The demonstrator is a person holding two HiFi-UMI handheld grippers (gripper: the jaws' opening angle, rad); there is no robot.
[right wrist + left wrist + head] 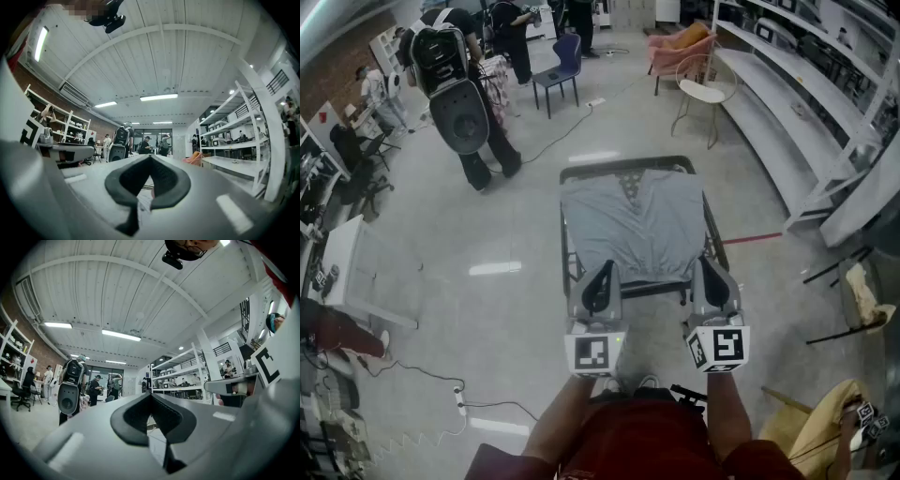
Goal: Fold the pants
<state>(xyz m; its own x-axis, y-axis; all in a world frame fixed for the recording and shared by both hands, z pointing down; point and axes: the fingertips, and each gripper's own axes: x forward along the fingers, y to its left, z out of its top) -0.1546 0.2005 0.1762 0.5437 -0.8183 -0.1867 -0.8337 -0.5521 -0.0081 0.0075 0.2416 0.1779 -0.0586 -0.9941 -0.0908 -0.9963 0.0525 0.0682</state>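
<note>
You hold left gripper [602, 277] and right gripper [711, 277] closed, empty, at the near edge of the table [623, 165]. Pants [630, 220] lie flat across it. Open both, pinch the near corners evenly, then fold.

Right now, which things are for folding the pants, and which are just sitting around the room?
For the job: grey pants spread on the table; left gripper and right gripper, both shut and empty.

Just around: blue chair; pink armchair; white shelves; person wearing a backpack.
</note>
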